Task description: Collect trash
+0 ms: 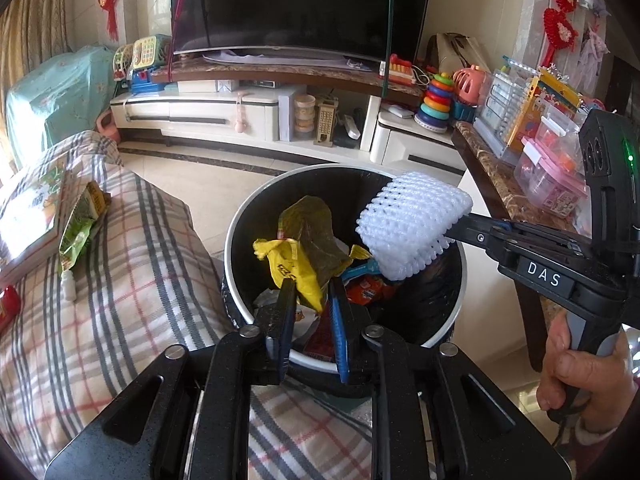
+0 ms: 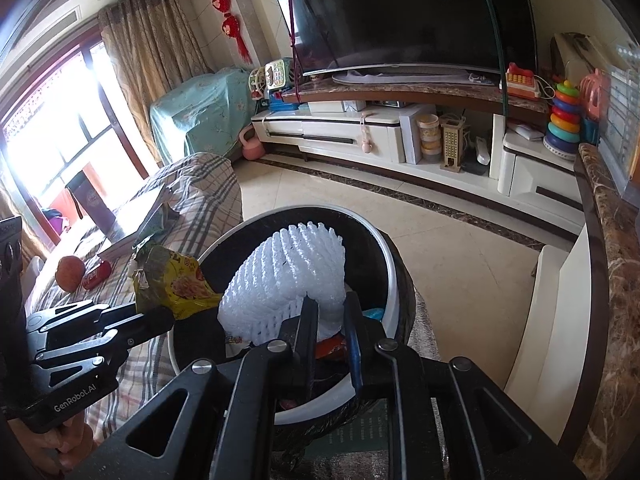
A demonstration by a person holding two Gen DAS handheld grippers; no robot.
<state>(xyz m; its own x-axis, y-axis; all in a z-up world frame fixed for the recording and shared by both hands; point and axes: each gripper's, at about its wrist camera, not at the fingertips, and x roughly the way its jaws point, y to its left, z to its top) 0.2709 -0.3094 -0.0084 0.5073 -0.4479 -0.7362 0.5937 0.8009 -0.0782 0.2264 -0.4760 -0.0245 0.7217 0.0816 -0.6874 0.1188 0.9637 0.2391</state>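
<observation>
Trash bin [image 1: 240, 280] with a white rim and a black inside stands on the floor between a bed with a checked blanket [image 1: 132, 264] and a marble counter [image 1: 492, 176]; old wrappers lie at its bottom. On the blanket lie a book [image 1: 28, 216], a green packet [image 1: 78, 228], a small white bottle [image 1: 69, 285] and, further back, an apple [image 2: 70, 273] and a red can [image 2: 96, 275]. A TV [image 1: 300, 4] on a low white cabinet [image 1: 192, 114] stands behind, with toys beside it, and clear plastic boxes [image 1: 548, 176] fill the counter.

Left gripper [image 1: 314, 292] points down into the bin and pinches the lower edge of a yellow snack wrapper [image 1: 304, 256] — its fingers are nearly closed on it, and the wrapper hangs over the opening. Right gripper [image 2: 331, 312] comes from the counter side, also tilted down, and grasps a white foam fruit net [image 2: 292, 280] at its end, with only a narrow gap between the fingers. The net is above the bin, just beside the wrapper. A hand [image 1: 576, 376] holds the right tool by the grey handle — fingers wrapped around it.
</observation>
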